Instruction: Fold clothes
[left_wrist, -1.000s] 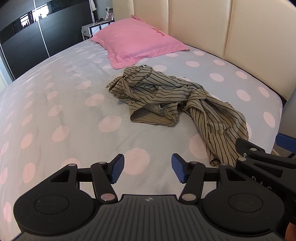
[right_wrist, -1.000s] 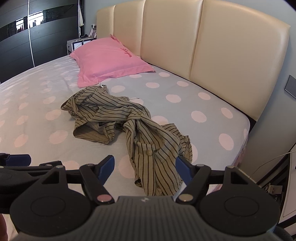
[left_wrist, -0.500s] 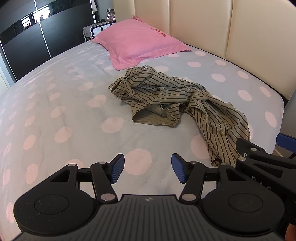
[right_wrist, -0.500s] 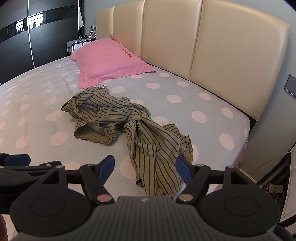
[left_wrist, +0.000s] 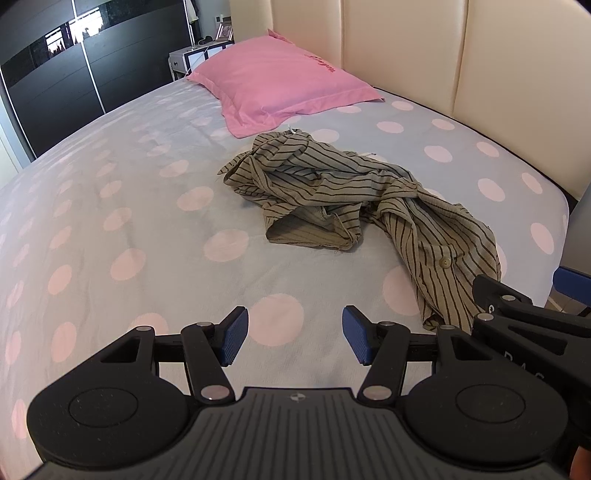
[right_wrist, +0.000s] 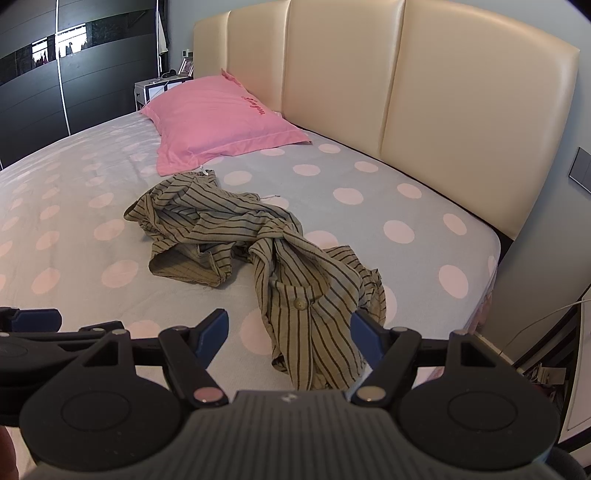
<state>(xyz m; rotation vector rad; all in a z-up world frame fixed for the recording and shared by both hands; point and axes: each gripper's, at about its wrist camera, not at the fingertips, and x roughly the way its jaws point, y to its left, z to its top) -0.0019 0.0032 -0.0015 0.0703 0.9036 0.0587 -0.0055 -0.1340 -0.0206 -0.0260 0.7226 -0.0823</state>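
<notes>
Item: one striped shirt (left_wrist: 354, 206), olive-tan with dark pinstripes, lying crumpled on the bed (left_wrist: 110, 229). In the left view it fills the centre and right of the frame; in the right view it runs from centre down to the lower middle, where its near end lies between that gripper's blue fingers, untouched.

Condition: unfolded, twisted through the middle like a loose rope. One bunched end lies near the pink pillow (left_wrist: 284, 81); the other fans out flat toward the bed's near edge, showing a button (right_wrist: 299, 304) on a placket.

Handling, as judged: thin woven cloth, light and limp, no stiffness of its own. It likely drapes and sags when lifted, and drags its twist along unless shaken out. Not fragile; the button is the only hard part. Grips well on ribbed pads, though a single layer may slip from a shallow pinch.

Where to take hold, as judged: the flat near end by the placket, at a hem or corner, with a second hold on the hemmed opening at mid-frame, so the twist can be pulled apart.

Tools: left gripper (left_wrist: 293, 338), fingers spread wide, nothing between them, over bare sheet. Right gripper (right_wrist: 290, 339), fingers likewise wide apart, holding nothing.

Surroundings: cream padded headboard (right_wrist: 424, 92).
</notes>
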